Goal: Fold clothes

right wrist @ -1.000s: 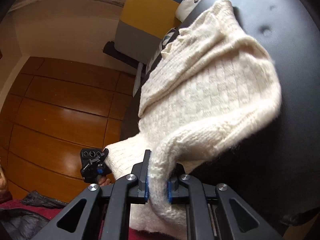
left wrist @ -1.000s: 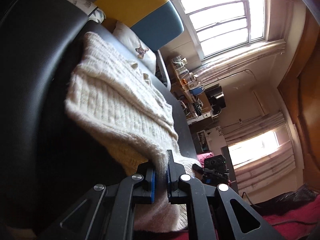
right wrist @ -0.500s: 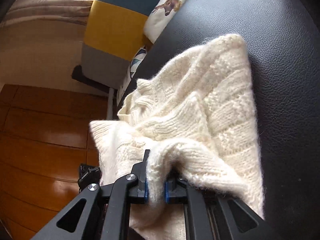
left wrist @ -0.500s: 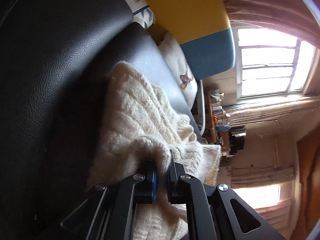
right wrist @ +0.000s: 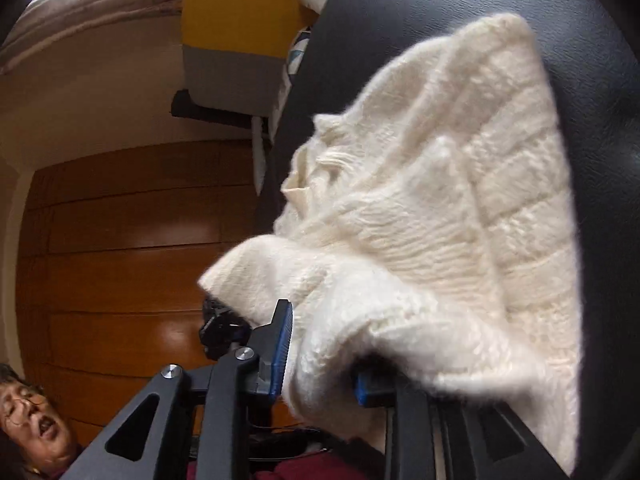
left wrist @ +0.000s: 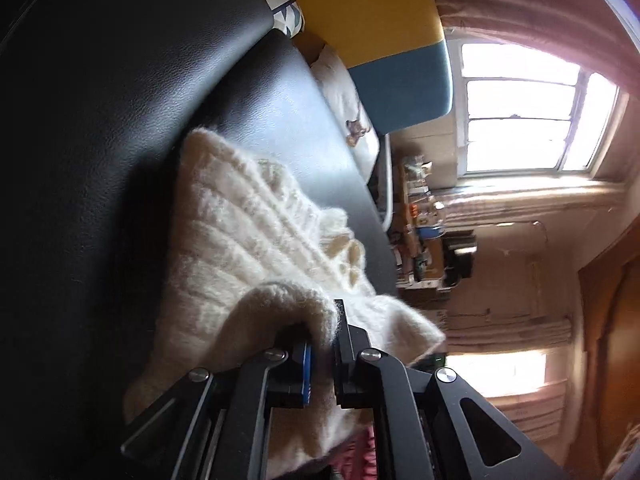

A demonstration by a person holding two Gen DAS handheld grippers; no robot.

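No readable brands, labels or writing in either view.

Left tongs (left wrist: 323, 344): jaws nearly together, clamped on a bunched fold of the cream knit sweater (left wrist: 256, 248). Fabric humps over the left blue-padded finger (left wrist: 306, 368) and runs down between the two. In the right wrist view the other tongs' black body shows just left of the near sweater edge.

Right tongs (right wrist: 320, 364): jaws wider apart than the left pair, with a thick wad of sweater (right wrist: 460, 200) filling the gap. Both blue pads touch the knit; the right pad (right wrist: 366, 390) is mostly buried under it. The wad fills the gap, so it reads as clamped on the sweater.

Sweater lies doubled over on the black leather seat (left wrist: 120, 120), far edge flat on the seat, near edge lifted in both tongs. Ribbed collar bunched at the side toward the room.

Beyond the far end of the seat: a yellow, blue and grey cushion (left wrist: 380, 12), a white pillow with a deer print (left wrist: 348, 104), and a patterned pillow (left wrist: 286, 20). Cluttered shelf (left wrist: 420, 216) and bright window (left wrist: 532, 120) on the right in the left wrist view. Wood-panelled wall (right wrist: 120, 260) on the left in the right wrist view; a person (right wrist: 32, 428) at its lower left corner.
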